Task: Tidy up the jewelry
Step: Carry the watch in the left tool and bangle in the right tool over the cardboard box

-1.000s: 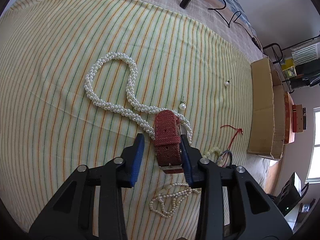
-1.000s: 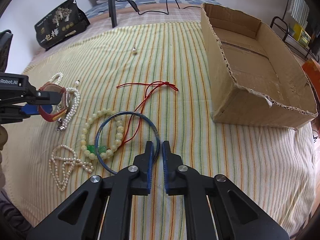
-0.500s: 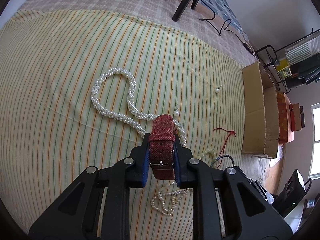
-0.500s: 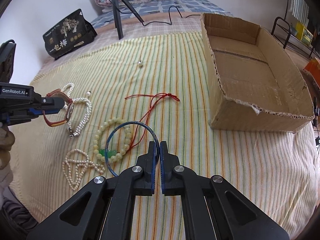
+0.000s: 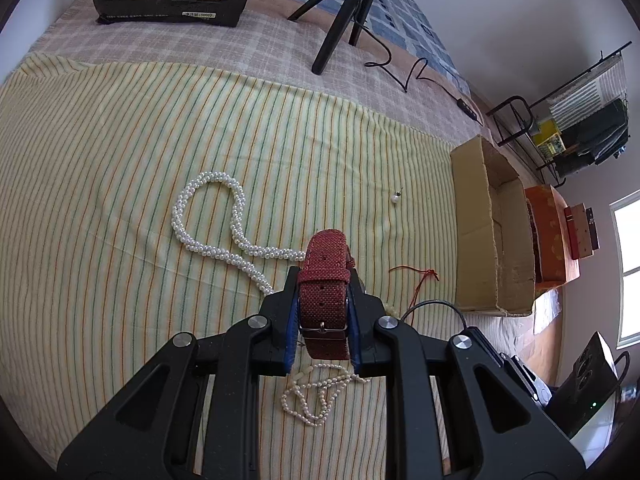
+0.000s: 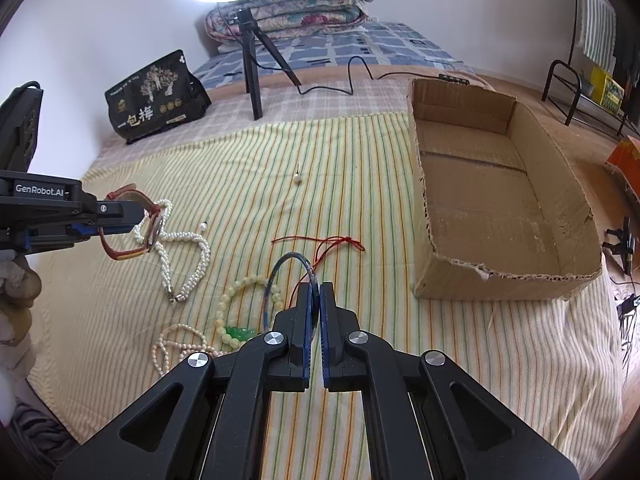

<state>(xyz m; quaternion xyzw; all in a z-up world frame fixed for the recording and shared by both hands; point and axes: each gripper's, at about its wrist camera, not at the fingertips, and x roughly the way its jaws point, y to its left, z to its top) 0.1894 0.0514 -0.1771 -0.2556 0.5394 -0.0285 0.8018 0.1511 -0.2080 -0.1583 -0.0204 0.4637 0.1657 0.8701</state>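
Observation:
My left gripper (image 5: 322, 292) is shut on a red fabric watch strap (image 5: 325, 280) and holds it above the striped cloth; it also shows in the right wrist view (image 6: 132, 220). My right gripper (image 6: 315, 292) is shut on a thin blue bangle (image 6: 276, 276), lifted off the cloth. A twisted pearl necklace (image 5: 216, 216) lies left of centre. A small pearl strand (image 5: 316, 396), a pale green bead bracelet (image 6: 240, 312), a red cord (image 6: 320, 244) and two loose pearl earrings (image 6: 297, 178) lie on the cloth. An open cardboard box (image 6: 488, 204) stands on the right.
A black printed bag (image 6: 156, 100) and a tripod (image 6: 256, 64) with a ring light stand at the back of the bed. Folded quilts (image 6: 292, 4) lie behind. A cable (image 6: 344, 80) runs across the checked blanket. A metal rack (image 6: 580, 84) is at far right.
My left gripper closed on the red strap and raised it off the cloth. My right gripper closed on the blue bangle and lifted it, tilting it up.

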